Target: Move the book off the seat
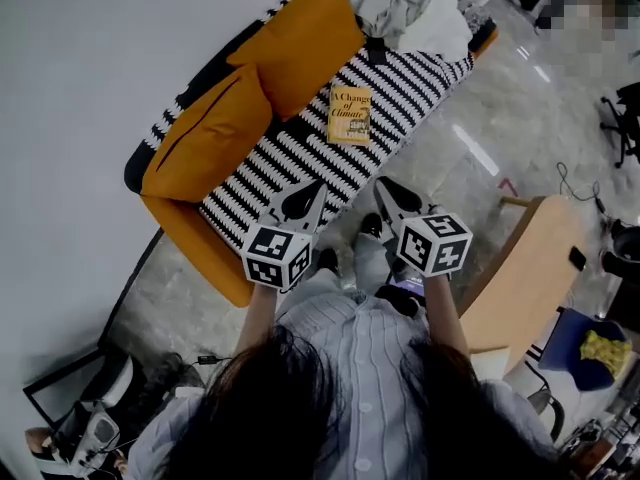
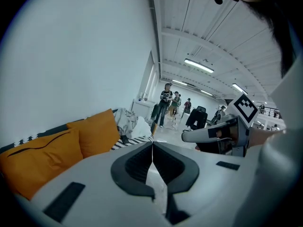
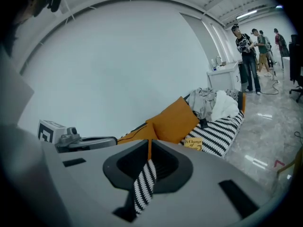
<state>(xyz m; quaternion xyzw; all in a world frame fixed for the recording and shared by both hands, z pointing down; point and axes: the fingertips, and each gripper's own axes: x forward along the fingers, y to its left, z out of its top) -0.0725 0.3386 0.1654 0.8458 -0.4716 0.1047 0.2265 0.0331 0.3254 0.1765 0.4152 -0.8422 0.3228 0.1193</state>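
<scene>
Book [image 1: 350, 115] lies flat on the striped sofa seat [image 1: 285, 163], in front of an orange cushion [image 1: 300, 43], well apart from both tools. Left hand-held gripper [image 1: 310, 192] and right hand-held gripper [image 1: 388, 192]: jaws closed together, nothing held. Judged a light, thin, slightly bendy paperback with a smooth cover. Pinch it at a free edge, pressing into the soft seat.

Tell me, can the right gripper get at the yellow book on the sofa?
Probably yes: only bare striped seat lies between the right gripper and the book, though its jaws are shut and must open first.
</scene>
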